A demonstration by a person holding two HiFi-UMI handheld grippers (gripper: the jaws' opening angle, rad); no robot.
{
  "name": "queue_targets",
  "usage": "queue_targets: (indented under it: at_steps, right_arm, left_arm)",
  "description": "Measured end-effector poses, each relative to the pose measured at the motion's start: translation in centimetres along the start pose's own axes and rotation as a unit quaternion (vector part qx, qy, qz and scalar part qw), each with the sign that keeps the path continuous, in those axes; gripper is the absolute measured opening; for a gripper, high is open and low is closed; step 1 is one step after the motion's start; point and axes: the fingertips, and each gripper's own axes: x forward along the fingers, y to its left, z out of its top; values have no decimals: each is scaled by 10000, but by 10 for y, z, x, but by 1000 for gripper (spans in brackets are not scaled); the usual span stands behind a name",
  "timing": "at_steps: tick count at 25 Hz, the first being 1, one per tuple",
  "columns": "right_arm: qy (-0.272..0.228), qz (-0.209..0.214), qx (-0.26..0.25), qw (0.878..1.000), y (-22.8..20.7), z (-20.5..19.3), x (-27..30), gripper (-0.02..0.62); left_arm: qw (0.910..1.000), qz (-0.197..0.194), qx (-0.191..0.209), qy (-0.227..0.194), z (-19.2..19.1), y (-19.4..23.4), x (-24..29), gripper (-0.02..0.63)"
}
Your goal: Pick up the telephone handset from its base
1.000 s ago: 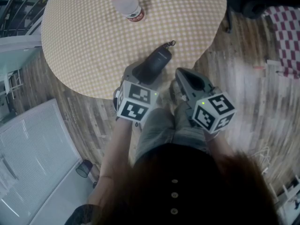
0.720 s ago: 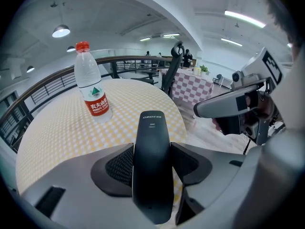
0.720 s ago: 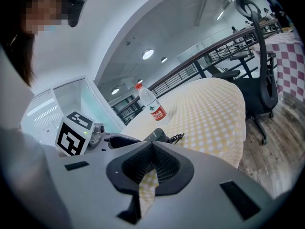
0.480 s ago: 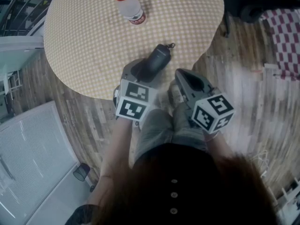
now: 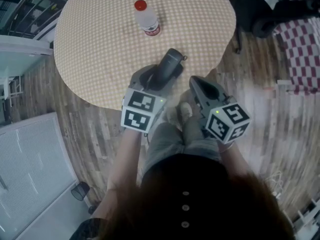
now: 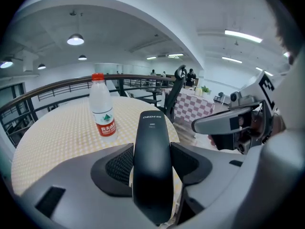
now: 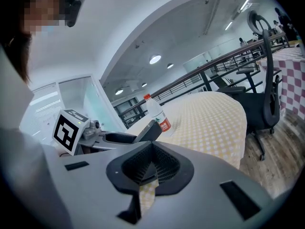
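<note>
Right, on my left gripper view the left gripper (image 6: 151,162) has its two jaws pinched on the black telephone handset (image 6: 152,147), one ribbed pad against each long side. The handset runs lengthwise out from between the jaws, its far end with the small white print pointing away from me. From the head view it sits over the near edge of the round table (image 5: 95,49), which wears a yellow-and-white checked cloth. I cannot tell whether its tip touches the cloth.

Further back on the table stands a clear water bottle (image 5: 147,18) with a red cap and a red label, upright and well apart from the handset.

My right gripper (image 7: 151,163) has its jaws pressed together with nothing between them. It hangs just beside the left one, off the table edge and above the wooden plank floor (image 5: 260,114). Its marker cube (image 5: 228,121) faces up toward the head camera.

Past the table, the right gripper view shows a black office chair (image 7: 264,94) and a railing (image 7: 214,66).
</note>
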Motion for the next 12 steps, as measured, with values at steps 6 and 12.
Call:
queue_targets:
  at_steps: [6, 12]
  right_arm:
    - [-108, 118, -134, 9998, 11, 17, -4, 9]
    - [-359, 382, -138, 9985, 25, 42, -10, 9]
  left_arm:
    - [9972, 20, -492, -555, 24, 7, -27, 253]
    - [9889, 38, -983, -1116, 44, 12, -54, 253]
